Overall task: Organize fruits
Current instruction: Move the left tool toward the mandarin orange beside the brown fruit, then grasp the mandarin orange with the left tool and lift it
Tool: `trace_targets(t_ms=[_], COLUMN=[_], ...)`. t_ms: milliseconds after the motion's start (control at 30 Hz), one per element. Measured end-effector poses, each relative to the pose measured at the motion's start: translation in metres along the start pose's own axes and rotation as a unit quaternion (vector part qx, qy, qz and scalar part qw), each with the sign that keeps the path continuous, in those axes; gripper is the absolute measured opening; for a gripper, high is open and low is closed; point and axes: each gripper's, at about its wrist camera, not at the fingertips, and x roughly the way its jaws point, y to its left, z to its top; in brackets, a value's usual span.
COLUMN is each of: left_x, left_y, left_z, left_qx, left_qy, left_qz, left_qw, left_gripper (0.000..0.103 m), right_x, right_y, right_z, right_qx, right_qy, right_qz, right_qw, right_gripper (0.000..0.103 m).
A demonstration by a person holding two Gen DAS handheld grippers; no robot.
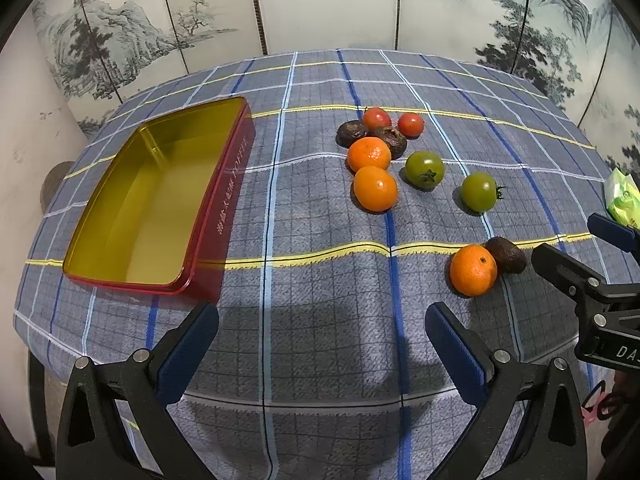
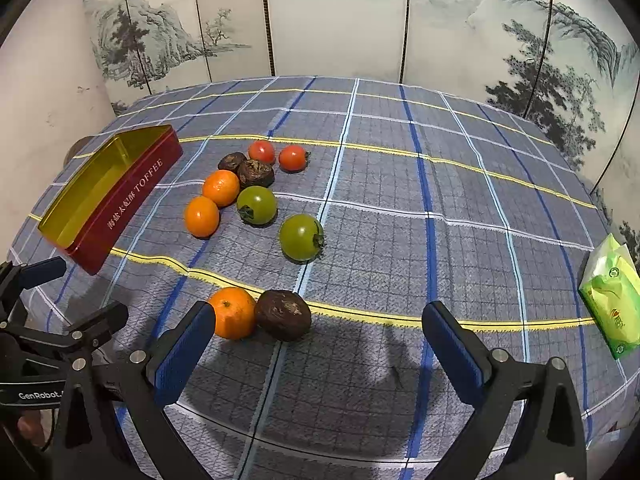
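An empty red tin (image 1: 224,216) (image 2: 132,196) with a gold inside lies on the left of the checked tablecloth. Mid-table sits a cluster: two oranges (image 1: 369,154) (image 2: 220,188), two red tomatoes (image 1: 377,118) (image 2: 262,151), two wrinkled brown fruits (image 1: 352,133) (image 2: 256,173) and two green tomatoes (image 1: 425,169) (image 2: 257,205). Nearer, a third orange (image 1: 473,270) (image 2: 233,313) touches a brown fruit (image 1: 506,255) (image 2: 283,314). My left gripper (image 1: 322,320) (image 2: 78,292) is open and holds nothing. My right gripper (image 2: 320,316) (image 1: 576,240) is open just behind that near pair.
A green tissue pack (image 2: 612,300) (image 1: 620,196) lies at the table's right edge. A painted folding screen (image 2: 340,20) stands close behind the round table. The cloth (image 1: 320,248) is wrinkled along the yellow stripe.
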Motion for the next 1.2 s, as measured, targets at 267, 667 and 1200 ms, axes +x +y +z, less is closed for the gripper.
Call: trace_targets(t_ms=[267,667,1200], left_x=[0.002,0.001,0.017], left_y=[-0.002,-0.015,-0.060], left_z=[0.000,-0.001,0.011], left_qx=[0.000,0.022,0.078], left_qy=[0.003,-0.003,0.026], left_qz=[-0.003,-0.028,-0.121], left_qw=[1.0000,0.9994,0.9892], left_gripper=[0.102,0.101,0.073], right_x=[0.003,0.008,0.022], right_y=[-0.003,-0.022,-0.050], right_z=[-0.002,-0.016,-0.037], right_qx=[0.010,0.032,0.060], right_qy=[0.006,0.020,0.043], right_qz=[0.005,-0.003,-0.009], right_qw=[1.000,0.999,0.997], right_gripper=[0.103,0.103,0.103])
